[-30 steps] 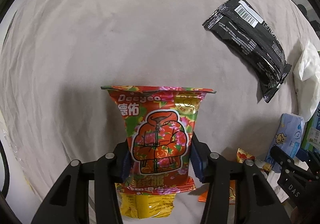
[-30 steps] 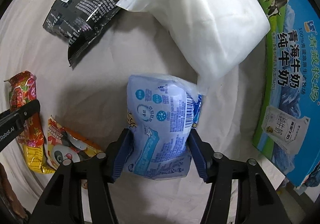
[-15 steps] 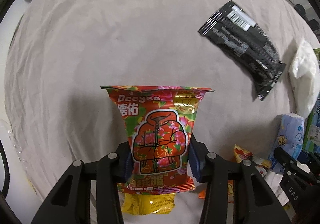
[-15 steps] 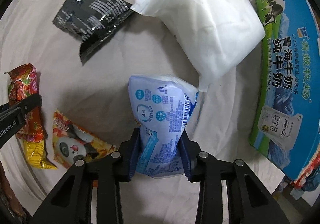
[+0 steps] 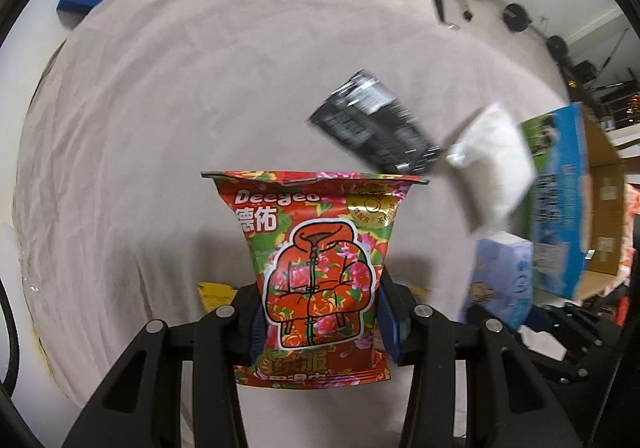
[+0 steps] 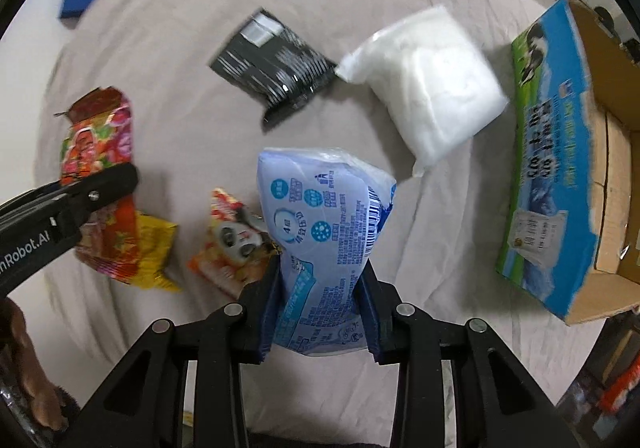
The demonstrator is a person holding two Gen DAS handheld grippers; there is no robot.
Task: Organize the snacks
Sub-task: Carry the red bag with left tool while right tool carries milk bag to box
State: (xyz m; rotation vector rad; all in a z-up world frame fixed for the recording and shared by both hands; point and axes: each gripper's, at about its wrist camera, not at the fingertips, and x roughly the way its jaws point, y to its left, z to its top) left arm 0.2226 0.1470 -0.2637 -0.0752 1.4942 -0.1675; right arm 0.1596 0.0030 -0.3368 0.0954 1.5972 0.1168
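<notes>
Step in hand: both grippers are carrying 1 packet each above the cloth-covered table (image 6: 168,31), so this looks like the carry after pickup.
Left gripper (image 5: 322,312): pointing down, its jaws are pinching the red floral packet (image 5: 316,260) by the lower half; the packet is standing upright between the pads.
Right gripper (image 6: 320,312): its jaws are squeezing the light blue packet (image 6: 324,224) at its waist, and the film is bulging above the pads.
Destination: the milk carton box (image 6: 556,167) is sitting open at 3 o'clock in the right wrist view.
Left on the cloth: the black packet (image 6: 276,67) at 12 o'clock, the white bag (image 6: 428,79) at 1 o'clock, the panda packet (image 6: 230,236) at 9 o'clock.
Next move: probably travelling toward the box, keeping both grips firm and the packets clear of each other.
</notes>
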